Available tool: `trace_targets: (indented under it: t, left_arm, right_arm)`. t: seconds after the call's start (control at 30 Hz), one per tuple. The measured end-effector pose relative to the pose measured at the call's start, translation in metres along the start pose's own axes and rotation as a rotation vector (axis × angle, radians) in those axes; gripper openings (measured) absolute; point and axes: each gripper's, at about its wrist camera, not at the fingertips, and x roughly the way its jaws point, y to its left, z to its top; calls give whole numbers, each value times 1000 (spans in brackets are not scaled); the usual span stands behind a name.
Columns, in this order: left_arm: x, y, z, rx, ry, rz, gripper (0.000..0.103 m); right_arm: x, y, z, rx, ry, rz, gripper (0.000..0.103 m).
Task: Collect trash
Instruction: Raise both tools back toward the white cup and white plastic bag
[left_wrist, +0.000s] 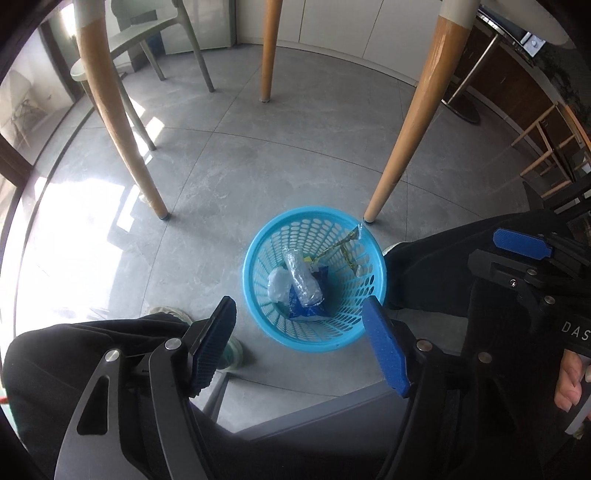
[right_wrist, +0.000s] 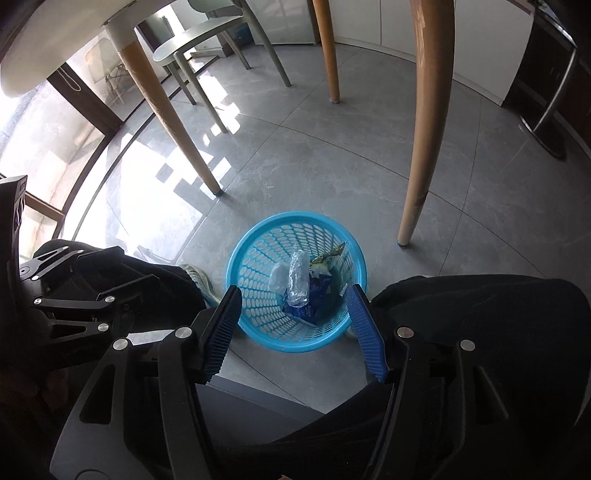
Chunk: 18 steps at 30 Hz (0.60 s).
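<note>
Blue perforated wastebasket (left_wrist: 314, 277) on grey tile floor (left_wrist: 295, 147), between the seated person's knees, holding a crushed clear bottle (left_wrist: 303, 280) and wrappers partly hidden beneath. Left gripper (left_wrist: 299, 328) and right gripper (right_wrist: 293, 310) hover above, jaws apart, empty. Table legs (left_wrist: 402, 147) flank the open floor beyond.

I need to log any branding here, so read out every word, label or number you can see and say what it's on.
"DAS": white letters on the right hand-held gripper, cut off by the picture edge.
Blue packet in the blue basket: print too blurred to read.
Yellow-green wrapper: print too small to read.
</note>
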Motion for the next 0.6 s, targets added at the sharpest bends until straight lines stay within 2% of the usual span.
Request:
trace_targets:
  t: [0.13,0.2,0.47,0.6]
  left_arm:
    - [-37,-2,-6,4,-75,-29,74]
    - [-57,-1,-9,-1,-116,-31,76]
    - [-134,7,-5,-26,-285,-31,81]
    - [-171,13,-2,-27,-368,-13,83]
  right_arm:
    - [-34,5,-2,-26,-66,21,62]
    - [-53,8,-3,-39,-109,35,68]
    - [-126,16,4,-59,-276,57,75]
    - [-159,20,14,-68,-358,68,75]
